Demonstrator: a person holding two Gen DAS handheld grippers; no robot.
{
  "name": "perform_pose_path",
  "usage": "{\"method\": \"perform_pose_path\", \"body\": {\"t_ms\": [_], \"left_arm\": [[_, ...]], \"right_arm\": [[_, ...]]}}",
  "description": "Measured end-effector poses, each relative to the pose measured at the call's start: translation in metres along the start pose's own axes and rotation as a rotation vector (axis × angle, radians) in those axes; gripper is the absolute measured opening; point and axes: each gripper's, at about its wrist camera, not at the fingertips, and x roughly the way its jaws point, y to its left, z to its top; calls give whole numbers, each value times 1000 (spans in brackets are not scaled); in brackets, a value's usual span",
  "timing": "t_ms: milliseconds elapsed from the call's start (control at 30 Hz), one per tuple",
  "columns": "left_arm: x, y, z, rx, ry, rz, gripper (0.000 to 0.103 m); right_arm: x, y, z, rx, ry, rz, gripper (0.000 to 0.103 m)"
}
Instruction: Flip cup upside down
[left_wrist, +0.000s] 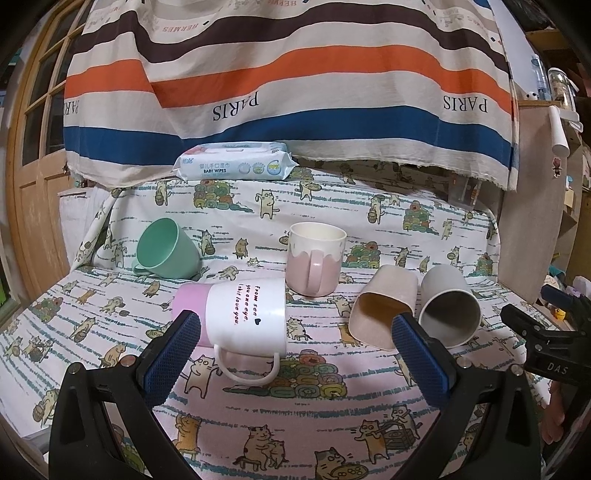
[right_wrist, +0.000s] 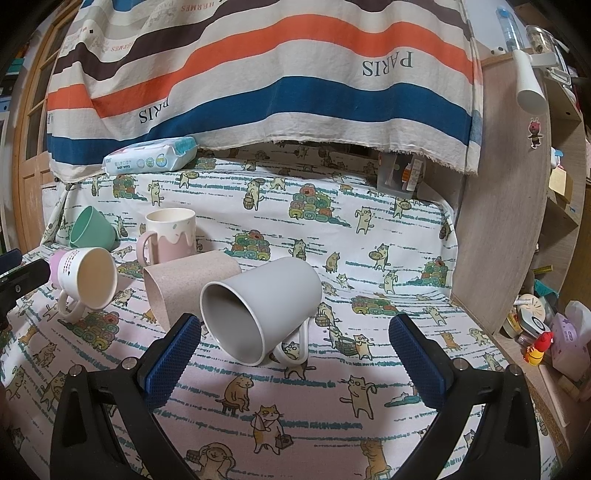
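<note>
Several cups sit on the cat-print cloth. A white and pink mug (left_wrist: 243, 314) (right_wrist: 86, 277) lies on its side just ahead of my open left gripper (left_wrist: 295, 332), handle toward me. A grey mug (right_wrist: 258, 306) (left_wrist: 448, 310) lies on its side between the fingers of my open right gripper (right_wrist: 295, 332), mouth toward me. A beige tumbler (left_wrist: 384, 310) (right_wrist: 188, 288) lies beside it. A pink drip-pattern mug (left_wrist: 316, 262) (right_wrist: 168, 236) stands upright. A green cup (left_wrist: 166, 251) (right_wrist: 92, 229) lies tilted at the left.
A pack of baby wipes (left_wrist: 236, 162) (right_wrist: 151, 155) lies at the back under a striped hanging cloth (left_wrist: 295, 92). A wooden shelf unit (right_wrist: 517, 221) with clutter stands to the right. The right gripper's body (left_wrist: 554, 332) shows at the left view's right edge.
</note>
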Motion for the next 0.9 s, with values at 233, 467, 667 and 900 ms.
{"method": "perform_pose_path", "body": {"t_ms": [233, 467, 667, 900], "left_arm": [[1, 2, 2, -16, 11, 3, 103], [4, 6, 4, -35, 24, -2, 103], [4, 8, 5, -46, 23, 2, 103], [11, 14, 5, -80, 60, 46, 103]], "right_arm": [[-1, 2, 0, -2, -3, 3, 103], [10, 7, 0, -24, 94, 98, 103], [-11, 12, 23, -53, 29, 82, 103], [-9, 34, 89, -3, 44, 315, 103]]}}
